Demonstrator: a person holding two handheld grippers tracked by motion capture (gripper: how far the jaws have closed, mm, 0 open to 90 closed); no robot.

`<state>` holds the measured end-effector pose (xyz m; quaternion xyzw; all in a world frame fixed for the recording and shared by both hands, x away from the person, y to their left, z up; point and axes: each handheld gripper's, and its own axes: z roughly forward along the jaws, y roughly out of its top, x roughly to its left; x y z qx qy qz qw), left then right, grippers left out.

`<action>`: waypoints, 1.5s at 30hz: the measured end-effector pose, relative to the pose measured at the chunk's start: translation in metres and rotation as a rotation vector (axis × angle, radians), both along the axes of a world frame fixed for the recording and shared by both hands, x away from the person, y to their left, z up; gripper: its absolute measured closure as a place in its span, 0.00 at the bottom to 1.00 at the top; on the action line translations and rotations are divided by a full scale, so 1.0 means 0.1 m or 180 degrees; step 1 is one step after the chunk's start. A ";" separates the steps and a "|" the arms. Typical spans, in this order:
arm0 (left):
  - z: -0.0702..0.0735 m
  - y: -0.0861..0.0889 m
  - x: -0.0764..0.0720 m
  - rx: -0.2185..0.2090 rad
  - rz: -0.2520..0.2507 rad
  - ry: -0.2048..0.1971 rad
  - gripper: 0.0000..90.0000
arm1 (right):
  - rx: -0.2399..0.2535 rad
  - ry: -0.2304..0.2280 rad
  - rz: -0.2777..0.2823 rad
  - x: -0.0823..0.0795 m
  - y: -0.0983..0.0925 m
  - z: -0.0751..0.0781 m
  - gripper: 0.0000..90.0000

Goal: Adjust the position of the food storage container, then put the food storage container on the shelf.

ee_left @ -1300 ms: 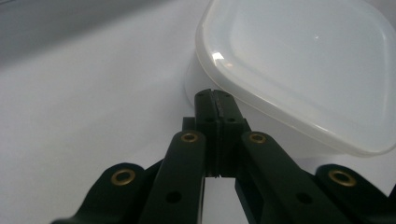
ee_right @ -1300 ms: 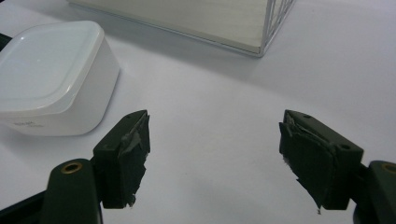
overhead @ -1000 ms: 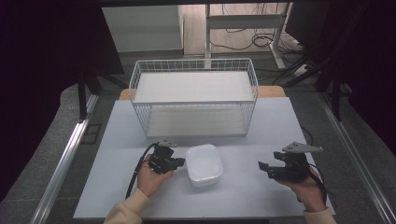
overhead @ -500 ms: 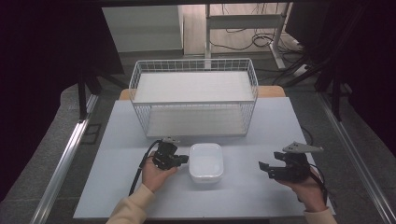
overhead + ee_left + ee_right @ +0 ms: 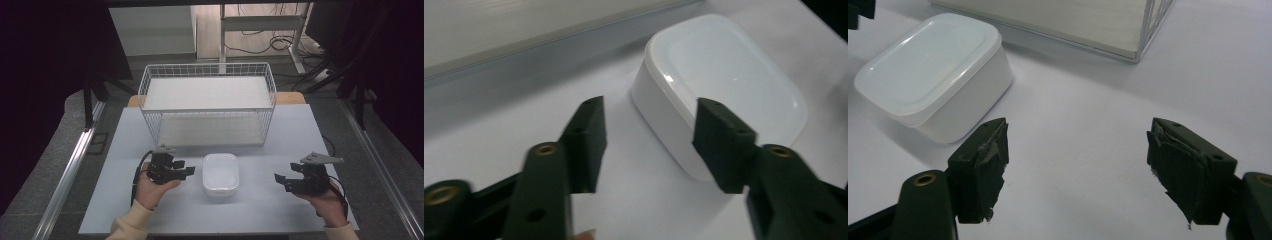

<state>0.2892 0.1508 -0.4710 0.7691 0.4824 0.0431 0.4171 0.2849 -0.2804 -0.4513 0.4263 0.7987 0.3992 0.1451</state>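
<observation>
white table (image 5: 270, 210), white lidded box (image 5: 220, 173) just beside open left gripper (image 5: 186, 171).

White lidded tub (image 5: 221, 173) — upright, shut, mid-table

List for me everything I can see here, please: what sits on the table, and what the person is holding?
Container: one, white plastic with a lid on, near the middle of the table's front half, between the two grippers.
Wire basket: one, white, at the back of the table, with a pale board on its floor.
Table: one, pale grey top.
Metal frame and cables: dark cables on the floor behind the table.
Left gripper: one, black, just left of the container; its fingers have just been opening and stand apart, nothing pressed between them.
Right gripper: one, black with a grey plate on top, right of the container, fingers open and empty.
Hands: two, cream sleeves, at the bottom edge.
</observation>
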 end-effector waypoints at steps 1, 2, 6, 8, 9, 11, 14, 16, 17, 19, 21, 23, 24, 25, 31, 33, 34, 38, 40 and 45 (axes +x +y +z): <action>0.01 0.02 -0.01 -0.0025 0.0000 0.0011 0.46 | -0.0001 0.0004 0.0004 0.00 0.00 0.00 0.27; 0.02 0.04 -0.02 -0.0070 0.0011 0.0022 0.44 | 0.0003 0.0008 0.0006 0.00 0.01 -0.01 0.27; 0.04 0.12 -0.04 -0.0174 0.0060 0.0039 0.39 | 0.0008 0.0013 0.0026 0.00 0.02 -0.01 0.27; 0.05 0.14 -0.04 -0.0196 0.0082 0.0038 0.38 | 0.0014 0.0014 0.0031 0.00 0.03 -0.01 0.27; 0.05 0.15 -0.04 -0.0206 0.0079 0.0039 0.38 | 0.0017 0.0015 0.0035 0.00 0.03 -0.01 0.27; 0.05 0.15 -0.04 -0.0219 0.0076 0.0047 0.38 | 0.0019 0.0014 0.0037 0.00 0.03 -0.01 0.27; 0.04 0.14 -0.05 -0.0201 0.0037 0.0060 0.39 | 0.0048 0.0022 0.0060 0.00 0.05 -0.01 0.27; 0.05 0.13 -0.05 -0.0212 0.0038 0.0059 0.39 | 0.0049 0.0020 0.0083 0.00 0.07 -0.01 0.27; 0.05 0.13 -0.05 -0.0225 0.0038 0.0060 0.39 | 0.0066 0.0023 0.0089 0.00 0.08 -0.01 0.27; 0.06 0.13 -0.04 -0.0249 0.0040 0.0055 0.39 | 0.0094 0.0022 0.0113 -0.01 0.09 0.00 0.27; 0.06 0.12 -0.04 -0.0261 0.0033 0.0072 0.39 | 0.0122 0.0014 0.0119 -0.01 0.11 0.01 0.26; 0.06 0.11 -0.03 -0.0275 0.0016 0.0081 0.39 | 0.0168 0.0030 0.0135 -0.01 0.13 0.02 0.25; 0.06 0.11 -0.03 -0.0278 0.0015 0.0084 0.39 | 0.0187 0.0039 0.0148 -0.01 0.14 0.02 0.24; 0.06 0.10 -0.03 -0.0284 0.0017 0.0085 0.39 | 0.0191 0.0035 0.0164 -0.01 0.16 0.02 0.24; 0.07 0.08 -0.01 -0.0371 -0.0020 0.0120 0.39 | 0.0285 0.0049 0.0269 0.00 0.26 0.06 0.25; 0.08 0.08 0.00 -0.0393 -0.0019 0.0125 0.39 | 0.0301 0.0057 0.0282 0.01 0.31 0.09 0.25; 0.09 0.08 0.01 -0.0403 -0.0022 0.0121 0.39 | 0.0309 0.0061 0.0291 0.03 0.33 0.10 0.25; 0.15 0.07 0.03 -0.0446 -0.0011 0.0106 0.39 | 0.0325 0.0086 0.0344 0.07 0.41 0.14 0.27; 0.17 0.03 0.04 -0.0462 -0.0042 0.0107 0.39 | 0.0374 0.0136 0.0412 0.10 0.46 0.14 0.29; 0.15 -0.06 0.10 -0.0505 -0.0124 0.0184 0.39 | 0.0435 0.0296 0.0449 0.19 0.60 0.10 0.31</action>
